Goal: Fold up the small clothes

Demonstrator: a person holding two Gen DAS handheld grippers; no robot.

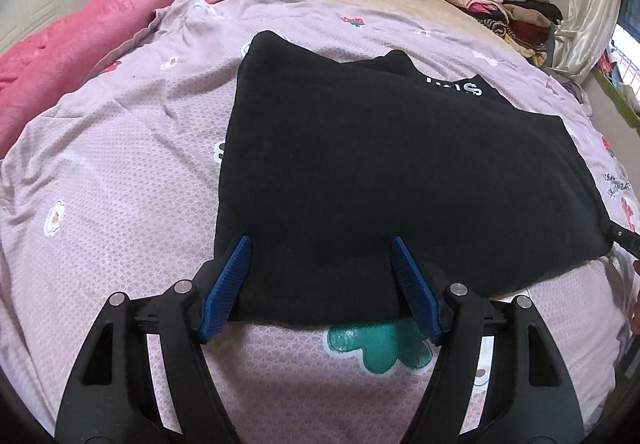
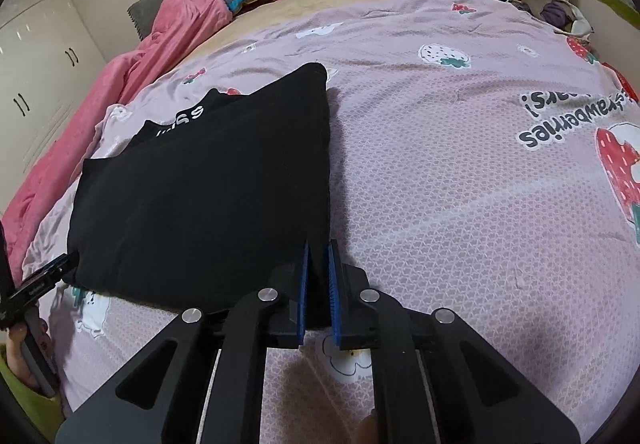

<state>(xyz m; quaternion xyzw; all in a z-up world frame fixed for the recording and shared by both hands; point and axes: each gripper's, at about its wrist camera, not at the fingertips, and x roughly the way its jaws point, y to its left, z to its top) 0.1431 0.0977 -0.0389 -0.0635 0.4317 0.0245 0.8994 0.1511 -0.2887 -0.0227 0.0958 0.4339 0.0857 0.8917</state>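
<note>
— Where's your garment?
— Your folded black knit garment with white lettering (image 1: 360, 171) lies flat on the lilac strawberry-print quilted bedspread (image 1: 120, 183), its near hem toward you.
— And your tools?
— Your right gripper (image 2: 318, 284) pinches the near right corner, blue ribbed pads closed on the cloth. Your left gripper (image 1: 320, 276) stands wide, straddling the near left hem, pads not pressing.
— Beyond?
— A plush pink blanket (image 1: 100, 31) bunched left; a pile of mixed folded clothes (image 1: 496, 7) far right.
</note>
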